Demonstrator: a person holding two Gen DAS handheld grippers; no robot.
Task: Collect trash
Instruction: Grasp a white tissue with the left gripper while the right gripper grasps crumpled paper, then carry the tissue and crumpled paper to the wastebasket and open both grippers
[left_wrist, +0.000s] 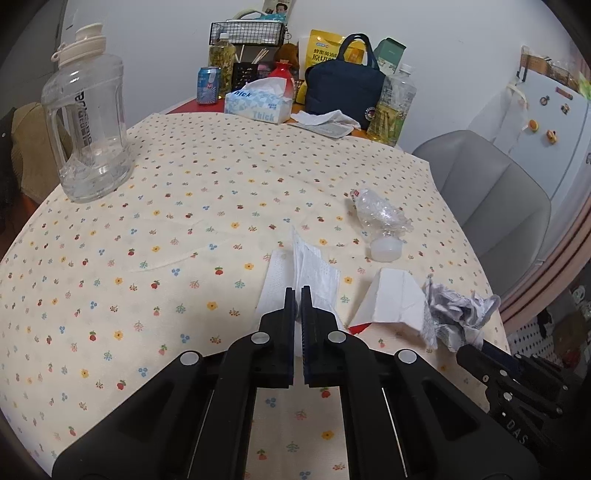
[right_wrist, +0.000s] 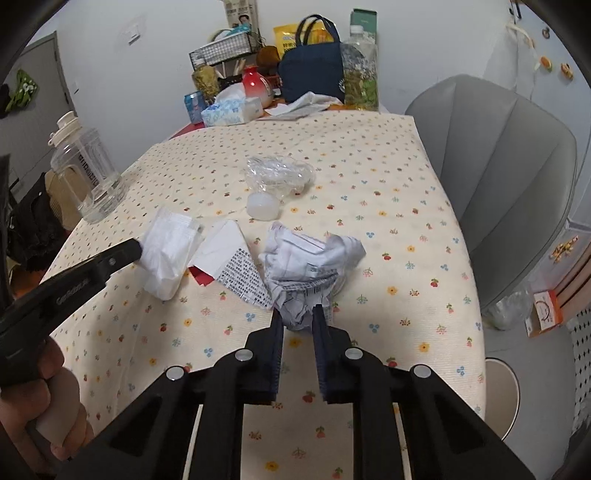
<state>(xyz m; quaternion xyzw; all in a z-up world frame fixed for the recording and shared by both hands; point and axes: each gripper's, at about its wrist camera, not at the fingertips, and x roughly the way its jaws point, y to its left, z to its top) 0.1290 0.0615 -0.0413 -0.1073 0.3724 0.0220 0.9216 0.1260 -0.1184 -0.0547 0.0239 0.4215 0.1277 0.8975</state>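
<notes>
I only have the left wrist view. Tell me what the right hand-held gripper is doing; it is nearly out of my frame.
Observer: The right hand-held gripper is shut on the crumpled paper, fingers pinching its near end.
Operator: Confirm my tissue grip from the side.
Observer: The left hand-held gripper has the tissue pinched at its near edge; the rest droops onto the tablecloth.
Operator: Report anything beyond the right table edge.
Observer: A clear plastic bag lies on the floor beside the grey chair.
</notes>
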